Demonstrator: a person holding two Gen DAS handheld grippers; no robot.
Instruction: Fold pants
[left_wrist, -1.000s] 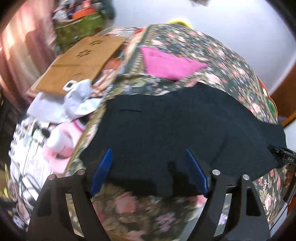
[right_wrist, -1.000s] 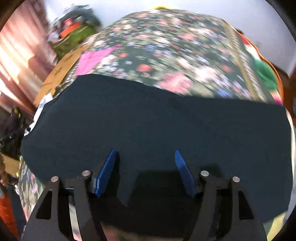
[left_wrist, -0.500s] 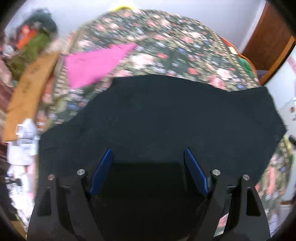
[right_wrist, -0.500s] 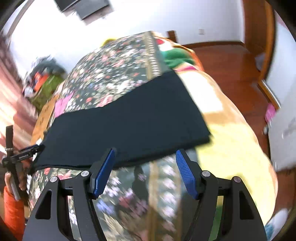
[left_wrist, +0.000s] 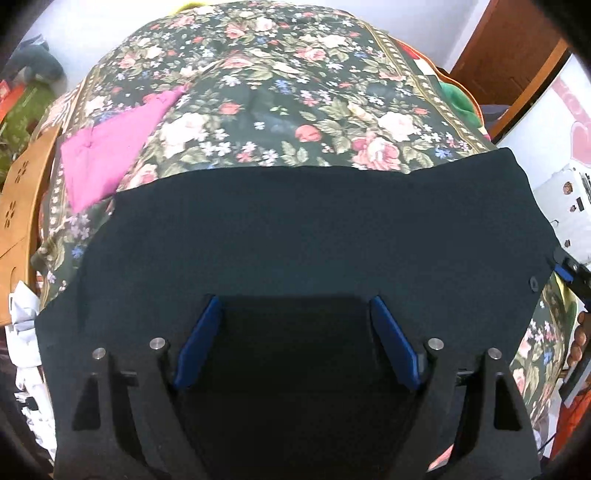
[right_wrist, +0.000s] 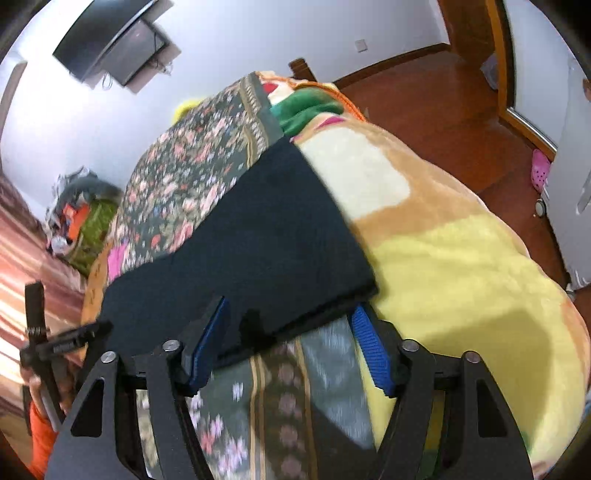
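The dark navy pants (left_wrist: 303, 236) lie flat across the floral bedspread (left_wrist: 280, 92). My left gripper (left_wrist: 295, 314) is open and hovers over the near part of the pants, holding nothing. In the right wrist view the pants (right_wrist: 266, 236) stretch from the left to the yellow blanket (right_wrist: 443, 266). My right gripper (right_wrist: 290, 317) is open at the pants' near right edge, its jaws either side of the hem corner, empty. The right gripper also shows at the right edge of the left wrist view (left_wrist: 570, 267).
A pink cloth (left_wrist: 107, 151) lies on the bedspread beyond the pants at left. A brown cardboard sheet (left_wrist: 18, 206) and white clutter (left_wrist: 24, 332) sit at the bed's left side. A green cloth (right_wrist: 310, 107) lies at the far right corner. Wooden floor (right_wrist: 461, 110) lies to the right.
My left gripper has moved from the left end of the pants to over their middle. My right gripper has swung off the cloth to its right near corner. Both stayed open.
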